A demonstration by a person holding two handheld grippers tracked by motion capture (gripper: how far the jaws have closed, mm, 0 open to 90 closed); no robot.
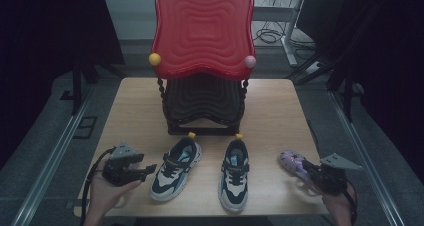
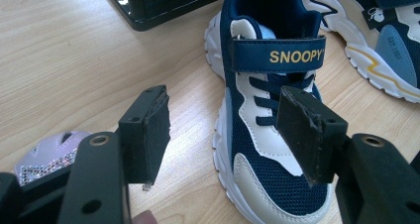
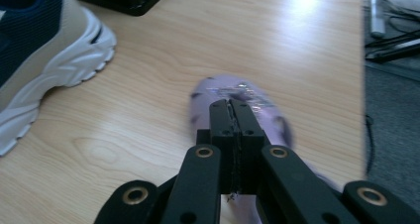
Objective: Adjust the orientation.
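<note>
Two navy and white sneakers stand side by side near the table's front edge, one on the left and one on the right. My left gripper rests just left of the left sneaker, open. In the left gripper view its jaws stand apart before that sneaker, touching nothing. A purple glittery sandal lies at the front right. My right gripper sits over it, pads pressed together. The sandal looks blurred under the jaws; which part is pinched is hidden.
A black shoe rack with a tilted red wavy tray on top stands at the table's back middle. A second purple sandal lies beside my left gripper. The table edge runs close to the right.
</note>
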